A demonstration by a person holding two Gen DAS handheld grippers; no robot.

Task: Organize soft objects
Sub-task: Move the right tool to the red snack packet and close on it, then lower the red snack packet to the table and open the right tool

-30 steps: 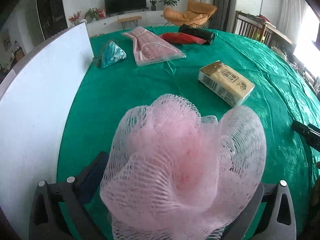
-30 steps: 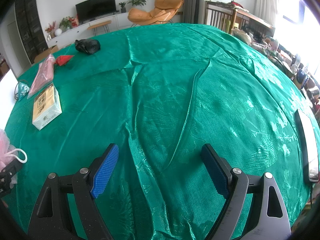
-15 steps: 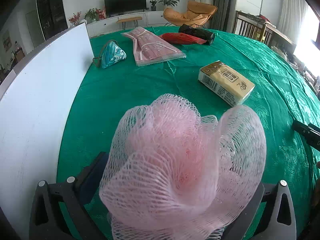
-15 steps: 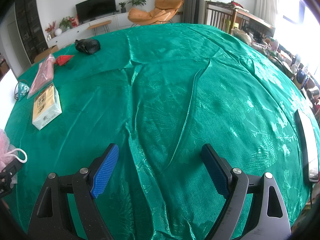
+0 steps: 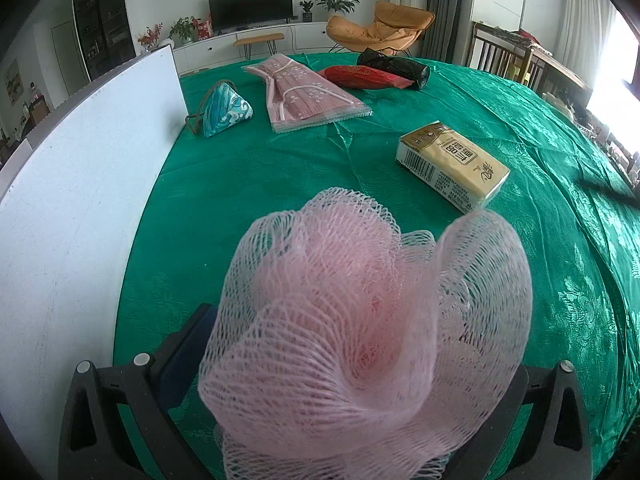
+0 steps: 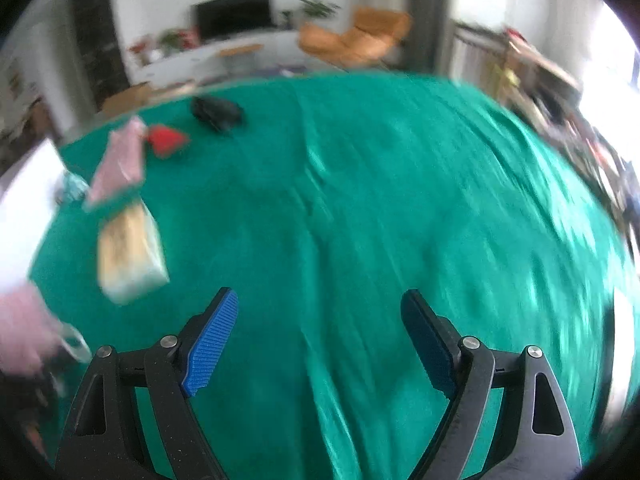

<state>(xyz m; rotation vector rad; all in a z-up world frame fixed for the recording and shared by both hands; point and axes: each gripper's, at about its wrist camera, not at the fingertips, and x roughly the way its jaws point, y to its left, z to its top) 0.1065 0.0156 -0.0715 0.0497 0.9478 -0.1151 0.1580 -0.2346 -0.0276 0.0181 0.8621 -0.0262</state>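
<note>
— Green satin cloth (image 5: 280,184) is covering the whole counter, wrinkled in places, and a living room is showing behind it. What is sitting at the left edge?

— A tall white board (image 5: 80,184) is standing along that side, taking up most of the left of the left wrist view.

— And the task's things, biggest first?

— The pink mesh bath pouf (image 5: 372,320) is filling the lower middle of that view, bulging up between the fingers of the left tongs (image 5: 352,384), which are clenching it off the cloth. Beyond it, a flat pink packet in clear wrap (image 5: 308,96) is lying near the far edge. A yellow tissue pack (image 5: 452,168) is lying to the right, well apart from the packet. A red pouch (image 5: 364,77) is lying behind the packet, touching a black roll (image 5: 394,65) at the very back. The small teal triangular pouch (image 5: 226,110) is sitting just beside the board, its cord trailing left.

— What about the other side?

— The right tongs (image 6: 320,340) are hanging released over bare cloth, blue ribbed pads (image 6: 210,348) spread wide with nothing between them. That view is badly smeared, so I am only guessing that the pink blur at its left edge is the same pouf.
</note>
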